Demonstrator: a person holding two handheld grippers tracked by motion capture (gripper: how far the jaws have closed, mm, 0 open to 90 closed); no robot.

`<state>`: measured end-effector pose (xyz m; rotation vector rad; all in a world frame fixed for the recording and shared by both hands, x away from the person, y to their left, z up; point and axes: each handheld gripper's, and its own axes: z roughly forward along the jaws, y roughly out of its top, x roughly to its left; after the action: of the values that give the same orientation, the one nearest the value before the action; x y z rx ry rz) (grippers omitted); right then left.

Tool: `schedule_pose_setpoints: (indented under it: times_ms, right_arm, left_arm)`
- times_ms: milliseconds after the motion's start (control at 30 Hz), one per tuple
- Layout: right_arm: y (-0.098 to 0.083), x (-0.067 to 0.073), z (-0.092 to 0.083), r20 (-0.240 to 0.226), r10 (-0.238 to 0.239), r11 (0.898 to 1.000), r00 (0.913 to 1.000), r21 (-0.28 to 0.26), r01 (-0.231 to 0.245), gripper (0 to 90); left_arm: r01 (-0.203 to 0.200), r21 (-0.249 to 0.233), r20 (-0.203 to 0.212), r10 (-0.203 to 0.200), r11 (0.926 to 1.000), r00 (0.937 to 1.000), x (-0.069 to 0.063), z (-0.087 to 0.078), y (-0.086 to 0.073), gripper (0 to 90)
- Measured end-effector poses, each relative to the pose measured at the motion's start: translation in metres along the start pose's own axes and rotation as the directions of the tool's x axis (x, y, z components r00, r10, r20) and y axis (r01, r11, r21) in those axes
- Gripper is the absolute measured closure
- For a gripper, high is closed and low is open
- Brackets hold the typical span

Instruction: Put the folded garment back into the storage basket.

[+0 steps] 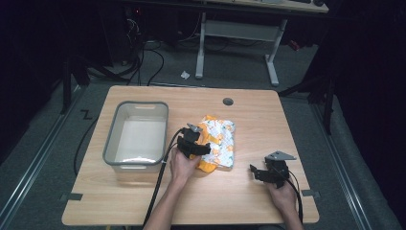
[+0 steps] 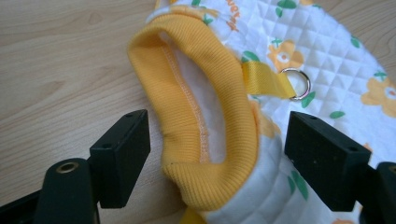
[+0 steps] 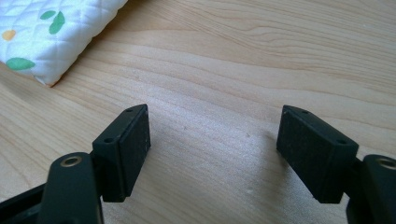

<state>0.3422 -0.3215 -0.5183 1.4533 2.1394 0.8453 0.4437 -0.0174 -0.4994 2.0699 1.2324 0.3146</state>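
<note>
Forearms come in from the bottom of the high view, and the left gripper [image 1: 195, 143] sits right at the near edge of a quilted flower-print garment [image 1: 221, 139] lying mid-table, probably so it can pick that edge up. Grey plastic bin [image 1: 136, 136] is just to the left of it, empty as far as I can tell, so my guess is that's where the garment goes. Right gripper [image 1: 261, 171] waits off to the side on bare wooden table [image 1: 268, 120], well apart from the cloth.

Left gripper view: jaws spread wide, straddling the orange ribbed cuff [image 2: 205, 135], pads not pressing on it. A metal ring [image 2: 297, 84] on an orange strap lies behind.

Right gripper view: jaws wide open over bare wood, nothing between them, garment corner [image 3: 51, 32] far off.
</note>
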Motion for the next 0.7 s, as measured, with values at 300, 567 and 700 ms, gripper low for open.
schedule_pose_setpoints:
  times_ms: [300, 567, 700]
  right_arm:
    - [0.0, 0.0, 0.0, 0.0, 0.0, 1.0, 1.0, 0.0, 0.0, 26.0]
    - [0.0, 0.0, 0.0, 0.0, -0.002, 1.0, 1.0, 0.0, 0.002, 26.0]
    - [0.0, 0.0, 0.0, 0.0, -0.002, 1.0, 1.0, 0.0, 0.002, 26.0]
  left_arm:
    - [-0.007, 0.022, -0.004, 0.007, 0.9997, 1.0, -0.001, 0.011, -0.003, 24.1]
    - [-0.032, 0.044, 0.003, 0.032, 0.9985, 0.9995, -0.005, 0.018, -0.006, 33.6]
    - [-0.043, 0.039, 0.011, 0.043, 0.9983, 0.999, -0.007, 0.017, -0.006, 40.8]
